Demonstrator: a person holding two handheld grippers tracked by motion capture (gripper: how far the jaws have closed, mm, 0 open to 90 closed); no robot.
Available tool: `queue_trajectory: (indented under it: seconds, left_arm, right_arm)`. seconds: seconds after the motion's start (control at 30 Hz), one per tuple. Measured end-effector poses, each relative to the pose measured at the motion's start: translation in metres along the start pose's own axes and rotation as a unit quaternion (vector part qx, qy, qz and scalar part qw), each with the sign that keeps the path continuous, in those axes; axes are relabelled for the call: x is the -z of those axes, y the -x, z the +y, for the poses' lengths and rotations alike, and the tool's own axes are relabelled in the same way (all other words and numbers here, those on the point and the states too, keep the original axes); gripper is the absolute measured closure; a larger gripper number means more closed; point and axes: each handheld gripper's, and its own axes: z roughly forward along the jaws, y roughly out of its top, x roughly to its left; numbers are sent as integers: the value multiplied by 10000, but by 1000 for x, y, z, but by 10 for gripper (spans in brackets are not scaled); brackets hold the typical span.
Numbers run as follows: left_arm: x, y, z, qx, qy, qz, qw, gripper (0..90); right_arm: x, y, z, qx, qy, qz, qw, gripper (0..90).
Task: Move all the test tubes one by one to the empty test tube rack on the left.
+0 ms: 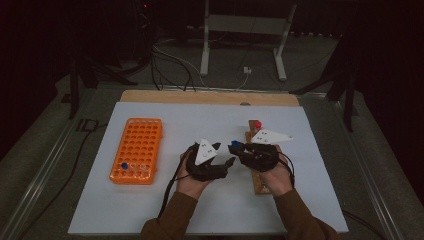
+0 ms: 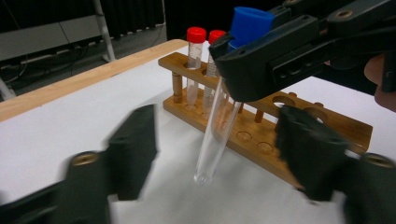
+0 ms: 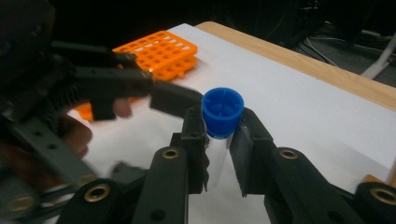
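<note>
High view: overhead from the person's side, facing forward and down over the whole surface (image 1: 150,210). Each tongs camera rides close, looking along its jaws. All three share the blue-capped tube (image 2: 219,116).

Nothing readable can be made out anywhere here, honestly. Faint graduation marks can be seen on the red-capped tubes (image 2: 201,65) standing in the wooden rack (image 2: 261,126), but they are too small and blurred for any numbers to be read. No label, brand or number can be picked out on the orange rack (image 1: 136,150), and the blue cap (image 3: 222,111) is moulded plain, with no lettering to be found.
</note>
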Motion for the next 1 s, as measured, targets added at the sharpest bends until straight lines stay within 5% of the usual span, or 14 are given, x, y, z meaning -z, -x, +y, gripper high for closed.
queue_trajectory:
  seconds: [0.17,0.6,0.87,1.0]
  left_arm:
    - [-4,2,-2,-155,-67,73,9998,592]
    - [-5,2,-5,-251,-36,-17,9997,765]
    - [-1,-5,-7,-141,-104,130,9998,769]
    - [5,-10,-7,-34,-56,192,9998,769]
  right_arm:
    - [-2,-2,0,-29,-16,81,10000,759]
    - [-6,-4,-1,-51,-51,200,9998,747]
    - [-3,0,-3,-119,80,222,9997,245]
    - [-2,3,-5,-157,17,69,9999,138]
